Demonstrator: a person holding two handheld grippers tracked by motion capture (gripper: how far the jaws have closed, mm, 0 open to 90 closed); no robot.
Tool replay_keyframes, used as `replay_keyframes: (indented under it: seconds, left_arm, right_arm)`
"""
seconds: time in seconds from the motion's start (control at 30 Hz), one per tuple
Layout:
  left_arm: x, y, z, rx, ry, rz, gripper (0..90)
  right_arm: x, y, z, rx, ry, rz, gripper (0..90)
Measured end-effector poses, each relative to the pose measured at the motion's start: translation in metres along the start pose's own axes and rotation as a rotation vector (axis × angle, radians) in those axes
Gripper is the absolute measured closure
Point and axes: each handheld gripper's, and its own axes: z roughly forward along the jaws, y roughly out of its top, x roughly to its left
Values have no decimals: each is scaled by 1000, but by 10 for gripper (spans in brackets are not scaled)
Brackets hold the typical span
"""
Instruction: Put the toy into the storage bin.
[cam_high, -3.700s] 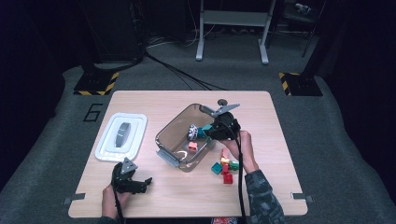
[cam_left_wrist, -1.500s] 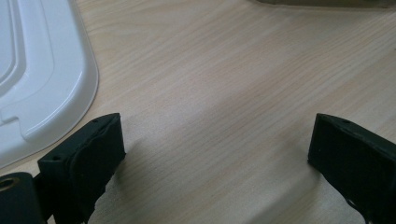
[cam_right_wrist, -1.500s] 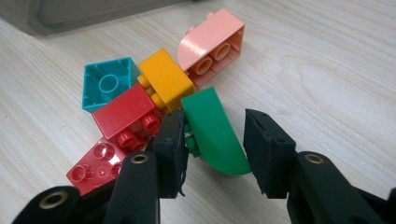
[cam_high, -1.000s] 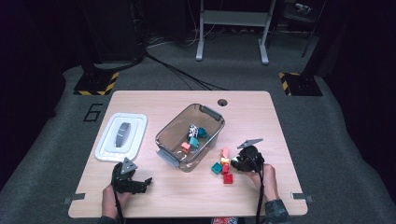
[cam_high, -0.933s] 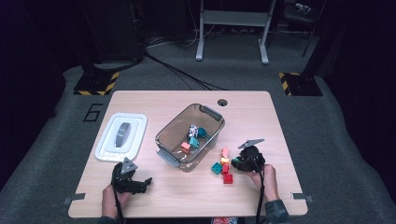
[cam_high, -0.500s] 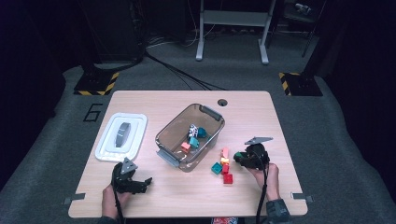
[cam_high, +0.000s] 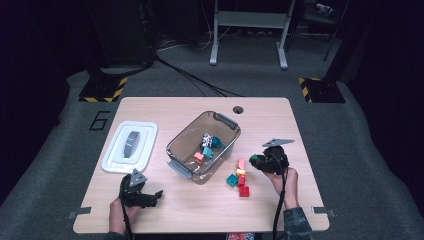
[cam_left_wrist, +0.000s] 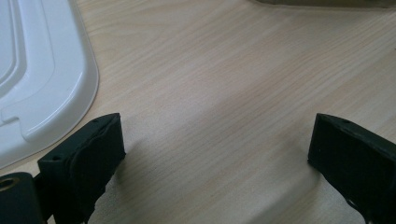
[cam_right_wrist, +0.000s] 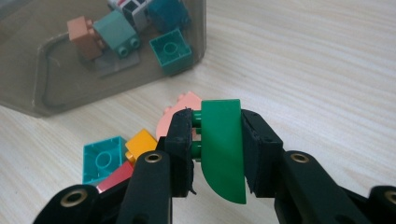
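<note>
Right gripper (cam_right_wrist: 218, 154) is clamped on a green curved brick (cam_right_wrist: 223, 149), the pads pressing its studded face on one side and its smooth back on the other, and it hangs just above the loose bricks (cam_high: 239, 176) that lie on the worktop (cam_high: 320, 165) beside the clear bin (cam_high: 202, 145). Left gripper (cam_left_wrist: 215, 158) rests low over bare wood near the white lid (cam_high: 130, 147), its jaws spread wide with nothing between them.

By size, the worktop comes first, then the bin with a few bricks inside (cam_right_wrist: 121, 32), then the lid, then the small pile outside the bin: a teal brick (cam_right_wrist: 103, 158), a yellow one (cam_right_wrist: 140, 144), a red one and a pink one.

The green brick looks like hard moulded plastic, so I judge it light, stiff and not fragile, though its smooth curved side could slide under the pads. Holding it across the flat faces, as now, seems the safest grip, because the studs give one pad something to bite on.

A large "6" (cam_high: 100, 120) is marked on the floor to the left of the worktop; I can read no brand on the bricks
</note>
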Motion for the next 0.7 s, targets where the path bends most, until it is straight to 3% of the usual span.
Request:
replay_keyframes:
  seconds: [0.7]
  left_arm:
    - [0,0,0,0,0,1,36]
  right_arm:
    - [6,45,-8,-46,4,-29,668]
